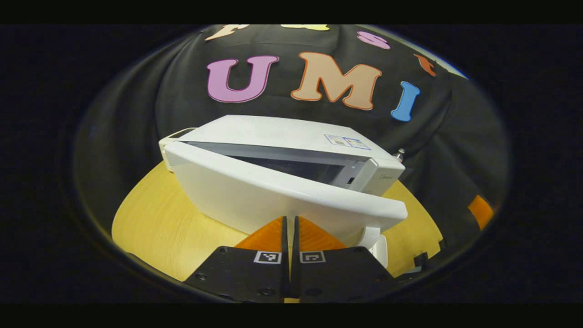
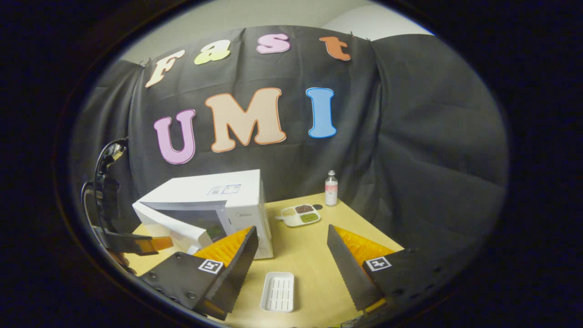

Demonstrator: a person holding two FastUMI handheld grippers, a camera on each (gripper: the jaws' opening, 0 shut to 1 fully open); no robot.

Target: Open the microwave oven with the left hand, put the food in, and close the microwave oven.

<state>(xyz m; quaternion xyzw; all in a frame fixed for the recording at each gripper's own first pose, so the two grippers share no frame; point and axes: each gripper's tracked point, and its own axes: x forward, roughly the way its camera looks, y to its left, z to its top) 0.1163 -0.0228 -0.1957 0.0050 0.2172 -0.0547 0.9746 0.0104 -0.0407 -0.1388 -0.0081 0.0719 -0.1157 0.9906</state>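
While the microwave oven [image 1: 291, 155] sat on the wooden table [image 1: 155, 228] with its door [image 1: 273, 196] swung partly open, the left gripper [image 1: 290, 228] was right up against the outer face of that door, its two fingers pressed together with nothing between them. Whether the tips actually touched the door panel could not be told. From the right gripper view, the same left gripper [image 2: 150, 244] showed at the far left, level with the door's free edge [image 2: 171, 228].

The right gripper [image 2: 291, 255] hung well back from the oven with its fingers spread wide and empty. Between them, on the table [image 2: 314, 255], lay a white slotted tray [image 2: 278, 291]. Farther off, to the right of the microwave oven [image 2: 227, 200], the food sat in a divided plate [image 2: 299, 215] with several small portions, well apart from both grippers. Just behind the plate stood a small bottle [image 2: 331, 187] with a pale cap.

A sticker [image 1: 347, 141] lay on the oven's top, its print too small to read. A faint brand mark [image 1: 385, 176] showed on the front panel beside the door opening, also illegible.
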